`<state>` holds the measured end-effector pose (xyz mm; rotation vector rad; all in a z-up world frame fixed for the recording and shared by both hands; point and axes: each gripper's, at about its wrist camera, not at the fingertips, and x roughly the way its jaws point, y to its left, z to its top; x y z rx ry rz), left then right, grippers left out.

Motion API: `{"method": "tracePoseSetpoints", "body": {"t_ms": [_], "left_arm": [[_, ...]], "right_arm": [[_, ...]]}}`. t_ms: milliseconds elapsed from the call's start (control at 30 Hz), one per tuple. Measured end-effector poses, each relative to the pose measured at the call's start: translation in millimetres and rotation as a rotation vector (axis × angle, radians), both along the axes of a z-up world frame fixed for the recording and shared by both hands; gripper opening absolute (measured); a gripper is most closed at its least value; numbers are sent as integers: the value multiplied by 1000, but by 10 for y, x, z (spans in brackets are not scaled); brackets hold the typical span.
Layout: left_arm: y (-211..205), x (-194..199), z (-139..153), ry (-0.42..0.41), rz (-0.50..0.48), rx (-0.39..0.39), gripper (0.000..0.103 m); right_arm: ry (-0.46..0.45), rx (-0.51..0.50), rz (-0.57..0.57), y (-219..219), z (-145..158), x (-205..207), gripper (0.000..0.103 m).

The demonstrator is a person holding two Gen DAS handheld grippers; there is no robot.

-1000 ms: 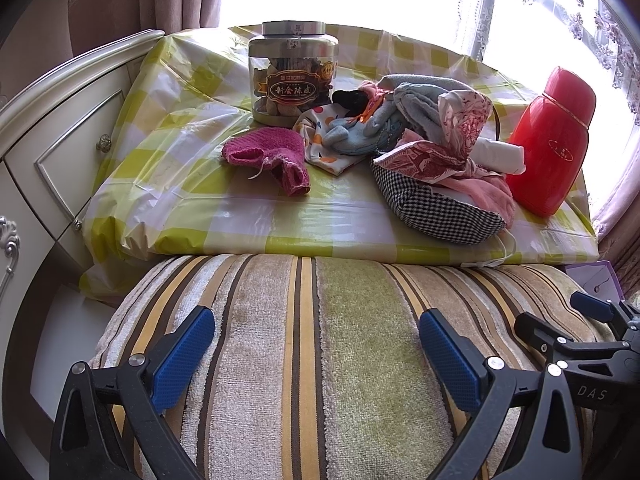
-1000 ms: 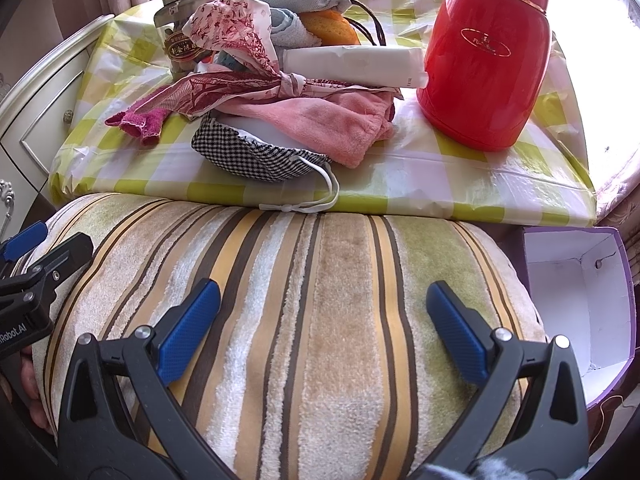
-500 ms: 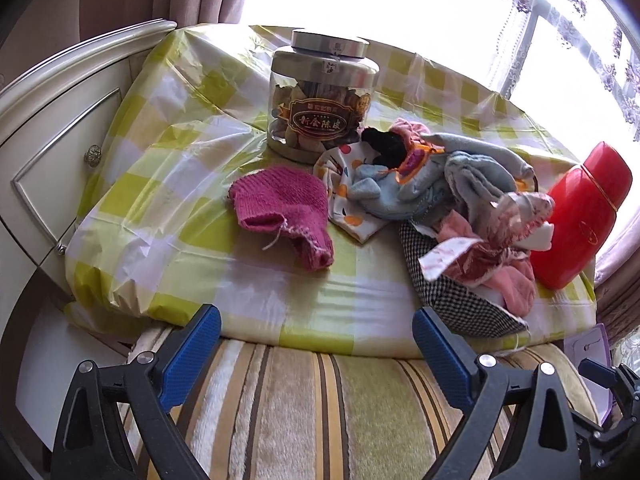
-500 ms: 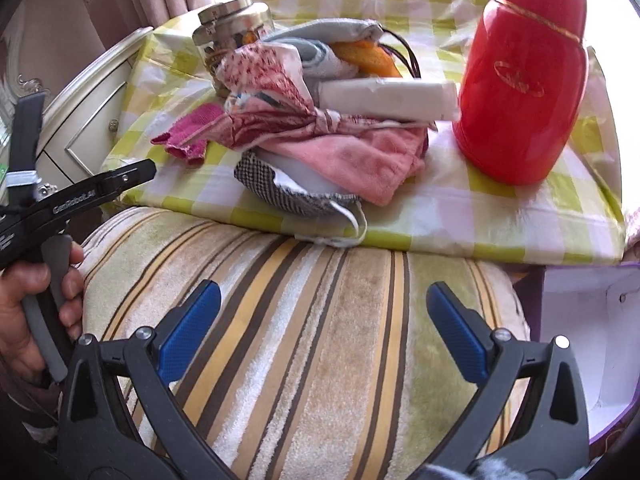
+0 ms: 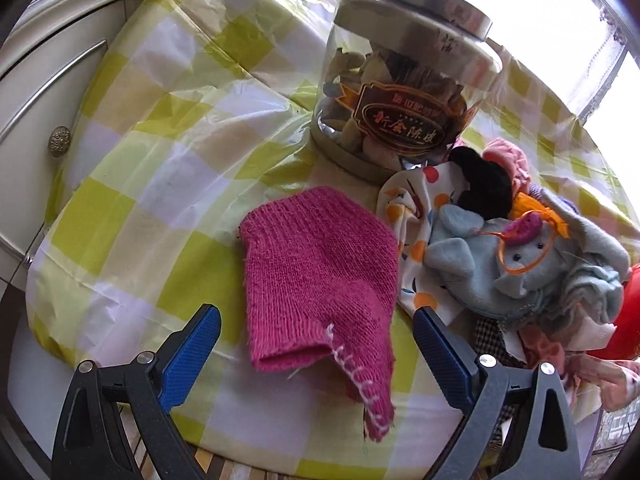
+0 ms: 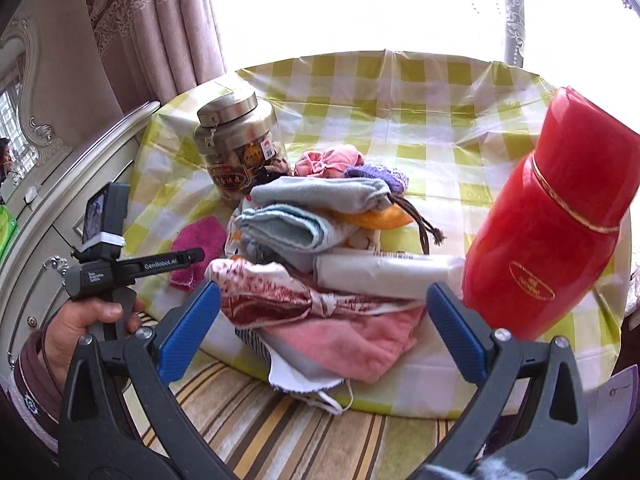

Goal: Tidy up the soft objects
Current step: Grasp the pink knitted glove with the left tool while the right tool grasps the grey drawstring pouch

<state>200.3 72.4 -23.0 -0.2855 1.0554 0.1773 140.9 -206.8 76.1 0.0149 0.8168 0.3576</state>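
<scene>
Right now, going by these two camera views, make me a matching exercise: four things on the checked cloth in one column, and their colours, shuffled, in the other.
Things:
1. knitted piece
2. flask
3. jar lid
4. plush elephant

Colours:
A. silver
B. light blue
C. magenta pink
D. red

Pairs: 1-C, 2-D, 3-A, 4-B

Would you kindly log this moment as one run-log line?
left gripper: open over pink knit piece | right gripper: open, facing cloth pile | nothing held
</scene>
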Motion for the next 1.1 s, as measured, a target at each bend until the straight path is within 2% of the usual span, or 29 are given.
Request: {"method": "tracePoseSetpoints", "body": {"t_ms": [100,133,167,233,367,500,600,700,800,833,967,1100], "left_arm": [[-68,100,-131,21,-31,14,96],[-88,120,-158,20,-45,14,83],[-115,129,-161,13,-47,45,74],[-169,132,-166,1,-65,72,64],[-226,122,-160,-24,-79,84,42],[-238,79,-142,-44,-78,62,34],[-190,67,-140,-62,-68,32,31],[-160,54,-129,-81,-64,13,28],[-125,25,-101,-113,-58,3,26],[-122,18,-85,-124,-57,3,25],[-111,-40,-10,-179,-54,-4,23],[-96,-102,83,-240,-44,-5,23]], "right_arm": [[19,5,-16,23,16,240,103],[24,11,-29,19,23,310,103],[21,10,-43,33,27,378,103],[-6,-12,-33,96,35,477,103],[-26,-120,26,276,-49,666,102],[-30,-206,109,450,-142,755,93],[-2,-214,139,517,-226,849,87],[18,-228,149,558,-299,938,77],[42,-195,145,552,-312,1005,54],[53,-180,144,545,-320,1021,43],[61,-147,128,515,-344,1045,18],[28,-113,111,472,-265,1005,12]]}}
